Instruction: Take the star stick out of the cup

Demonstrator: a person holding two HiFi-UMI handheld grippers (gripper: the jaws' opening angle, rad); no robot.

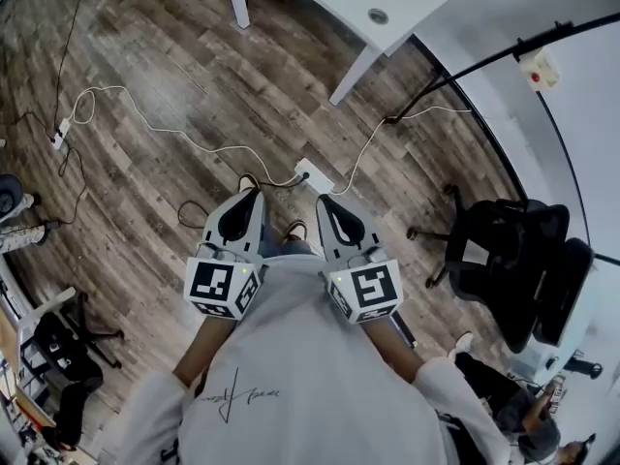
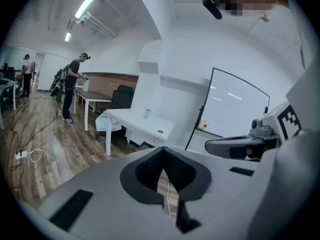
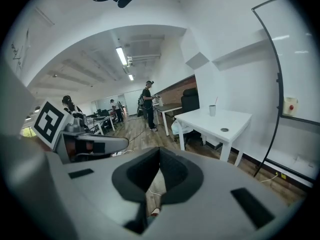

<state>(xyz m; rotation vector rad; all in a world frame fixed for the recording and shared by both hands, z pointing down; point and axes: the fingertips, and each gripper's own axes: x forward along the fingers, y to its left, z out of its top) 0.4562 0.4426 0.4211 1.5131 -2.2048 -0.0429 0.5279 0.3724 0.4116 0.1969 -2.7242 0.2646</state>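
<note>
Below you a white cable (image 1: 145, 124) snakes over the wood floor (image 1: 174, 56) (reaching a power strip (image 1: 315, 174)); a black office chair (image 1: 513, 250) stands right.

I'm in an open office: white desk (image 3: 215, 121) and whiteboard (image 3: 300, 59) ahead of my right tongs (image 3: 159, 154), black swivel chair (image 1: 513, 250) to their right, strip lights (image 3: 121, 56) overhead.

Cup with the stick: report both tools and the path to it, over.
Left tool shut, empty. Right tool shut, empty. Cup on white table, far off, untouched. Power strip on floor between.
</note>
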